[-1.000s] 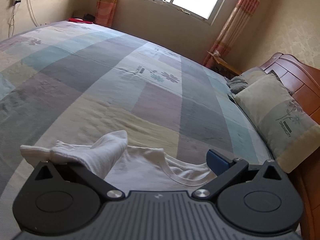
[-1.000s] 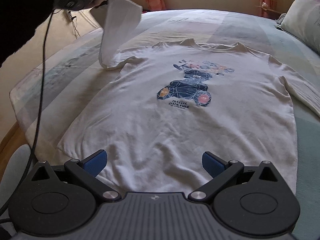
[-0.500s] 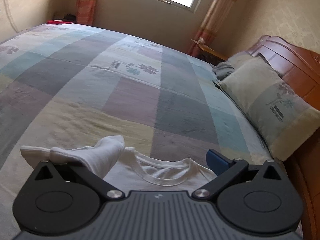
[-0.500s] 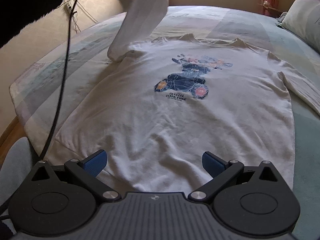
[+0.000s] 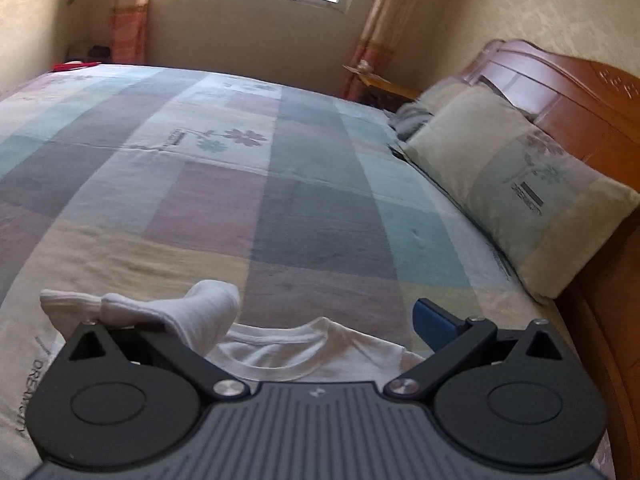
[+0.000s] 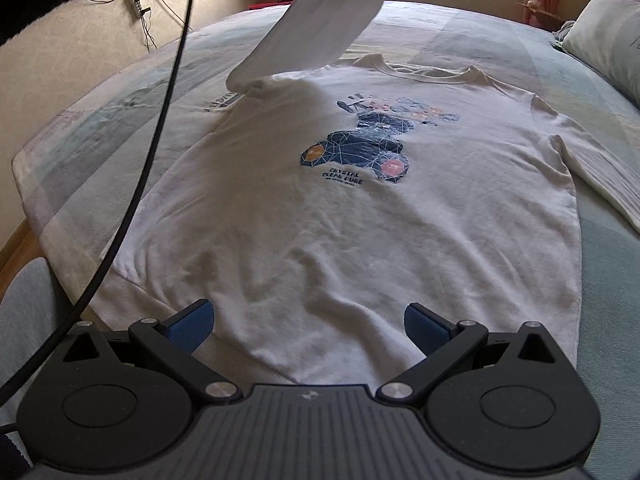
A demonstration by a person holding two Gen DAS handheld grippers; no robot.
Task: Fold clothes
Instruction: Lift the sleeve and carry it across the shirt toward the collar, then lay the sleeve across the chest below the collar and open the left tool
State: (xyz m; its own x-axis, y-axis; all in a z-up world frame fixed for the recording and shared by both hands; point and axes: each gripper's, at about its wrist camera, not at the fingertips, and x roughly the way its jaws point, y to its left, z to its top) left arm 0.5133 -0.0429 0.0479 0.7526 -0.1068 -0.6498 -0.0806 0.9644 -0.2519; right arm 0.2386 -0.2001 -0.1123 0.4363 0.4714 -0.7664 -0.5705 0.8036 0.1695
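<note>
L gripper (image 5: 320, 316) jaws wide w/ sleeve (image 5: 200, 312) draped on it; R gripper (image 6: 308, 324) spread over shirt (image 6: 340, 220) hem.

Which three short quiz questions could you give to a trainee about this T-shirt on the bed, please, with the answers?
1. True or false: the right gripper is shut on the hem of the T-shirt.
2. The raised sleeve hangs from: A the left gripper, B the right gripper, C neither.
3. Complete the print: "CRYSTAL CLEAN ____".
Key: 1 false, its jaws stand open; 2 A; 3 PURE.
</note>
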